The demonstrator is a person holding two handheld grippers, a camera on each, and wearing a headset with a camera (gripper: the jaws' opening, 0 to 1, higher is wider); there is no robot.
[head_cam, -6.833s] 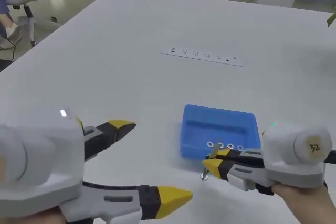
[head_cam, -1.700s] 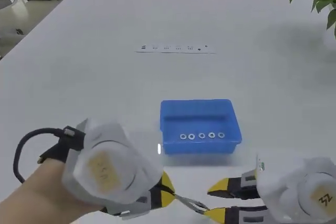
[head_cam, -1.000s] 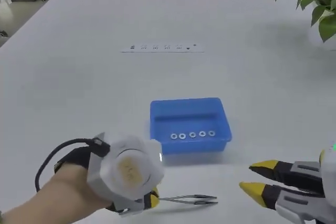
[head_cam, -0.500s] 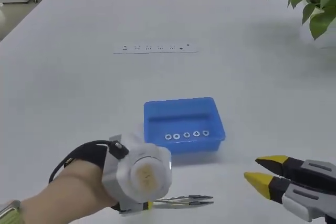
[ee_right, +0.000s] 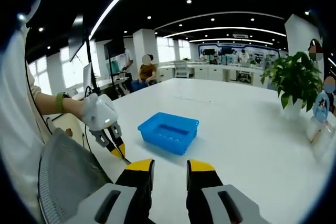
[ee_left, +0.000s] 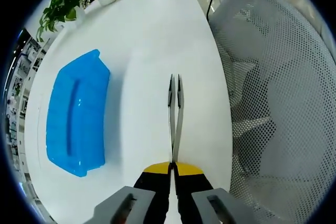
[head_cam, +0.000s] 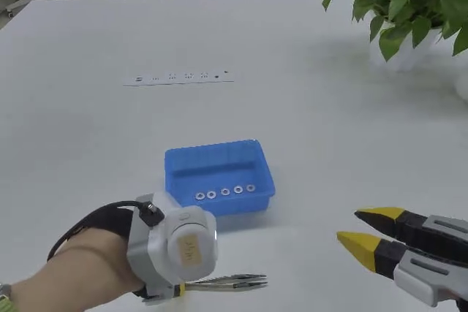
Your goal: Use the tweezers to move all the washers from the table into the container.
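The blue container [head_cam: 219, 160] stands on the white table [head_cam: 307, 107] with several washers [head_cam: 225, 192] in a row along its near wall. In front of it my left gripper [head_cam: 179, 288] is shut on the tweezers [head_cam: 227, 281], which point right, low over the table. The left gripper view shows the tweezers [ee_left: 175, 124] pinched at their rear end between that gripper's [ee_left: 171, 167] yellow jaws, the container [ee_left: 76, 114] off to their left. My right gripper [head_cam: 355, 228] hovers open at the lower right, holding nothing. The right gripper view has its jaws [ee_right: 170, 166] apart, facing the container [ee_right: 169, 131] and the left gripper [ee_right: 107, 129].
A flush socket strip [head_cam: 179, 77] lies farther back on the table. A potted plant [head_cam: 398, 5] stands at the far right. A mesh chair [ee_left: 273, 77] sits just past the table's near edge. People sit at desks [ee_right: 147, 72] in the background.
The tweezers have passed from my right gripper to my left. The right gripper has opened and drawn off to the right. The head camera has swung right, bringing the plant into view.
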